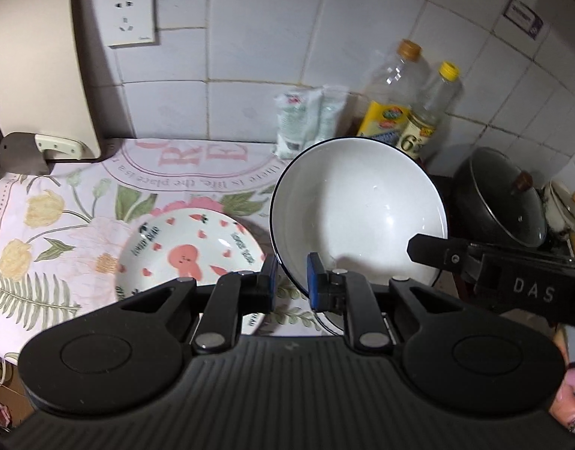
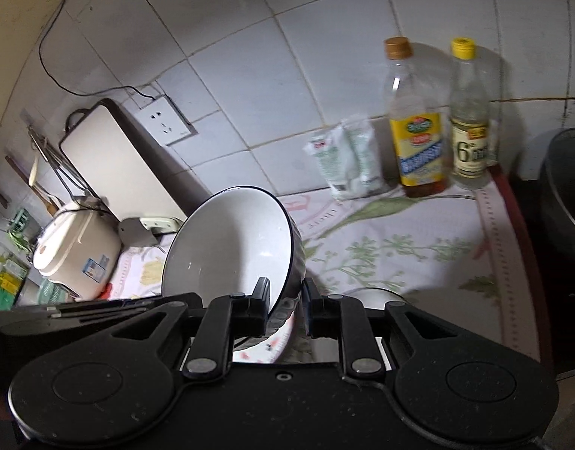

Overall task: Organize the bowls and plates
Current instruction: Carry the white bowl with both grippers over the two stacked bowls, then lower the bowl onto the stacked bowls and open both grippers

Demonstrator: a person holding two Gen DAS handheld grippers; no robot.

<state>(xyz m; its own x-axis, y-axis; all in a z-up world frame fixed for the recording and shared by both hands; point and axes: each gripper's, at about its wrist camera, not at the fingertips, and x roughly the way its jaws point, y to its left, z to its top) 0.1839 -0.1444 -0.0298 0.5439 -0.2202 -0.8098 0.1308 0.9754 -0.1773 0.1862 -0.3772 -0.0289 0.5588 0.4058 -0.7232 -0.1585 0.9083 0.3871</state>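
While hidden rightward, left view shows plate (image 1: pixel 190 251).

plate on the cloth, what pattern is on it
White plate with a pink bunny and red hearts; clearest in the left wrist view.

The bowl (image 1: pixel 358 206) is showing plain white inside with a thin dark rim. The plate (image 1: pixel 190 251) is showing white, scattered with small red hearts, a pink cartoon figure and dark lettering. The cloth (image 1: pixel 62 225) on the worktop is showing pale pink with yellow flowers, green leaves and pink letters. One bottle (image 2: pixel 415 120) is wearing a brown cap and yellow label, the other bottle (image 2: pixel 469 112) a yellow cap and cream label. The wall tiles (image 1: pixel 268 18) are looking white. The fingers (image 1: pixel 315 277) are showing blue pads on black.
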